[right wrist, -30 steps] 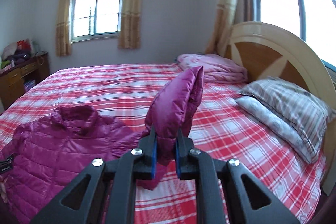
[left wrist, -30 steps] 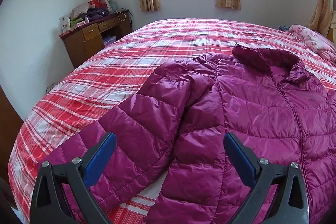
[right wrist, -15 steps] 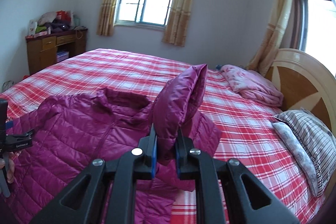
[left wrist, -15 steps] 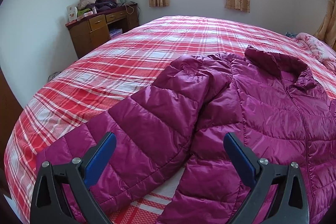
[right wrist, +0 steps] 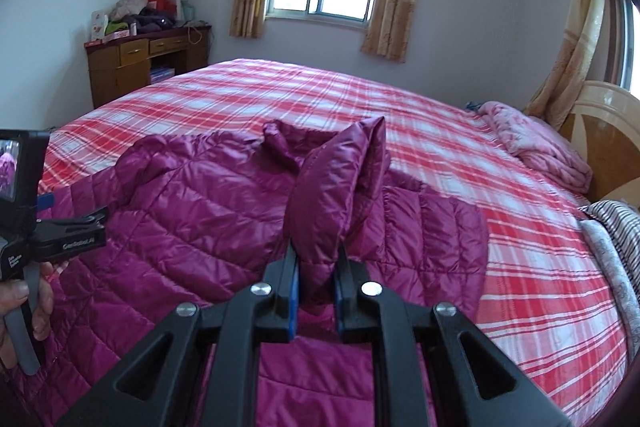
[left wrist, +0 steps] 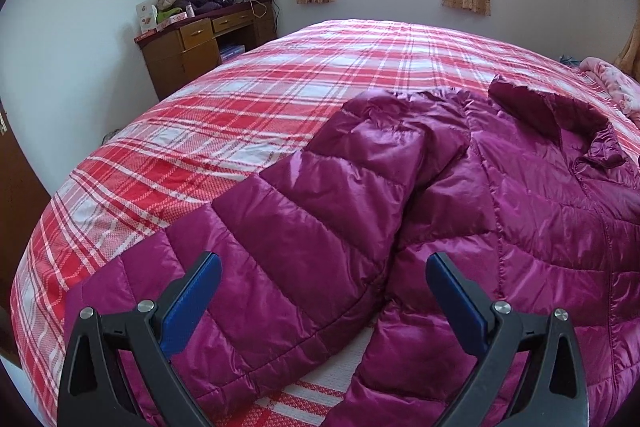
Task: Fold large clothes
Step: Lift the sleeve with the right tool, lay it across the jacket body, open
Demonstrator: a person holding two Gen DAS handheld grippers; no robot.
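Left gripper hovers over the jacket's near sleeve, jaws spread wide, nothing between them; probably lining up to take it; jacket lies front-up on the plaid bed, collar toward the far side; right gripper is clamped on the other sleeve, cuff standing up above the chest, likely to lay it inward as a fold; no containers in use; desk carries a heap of clutter.
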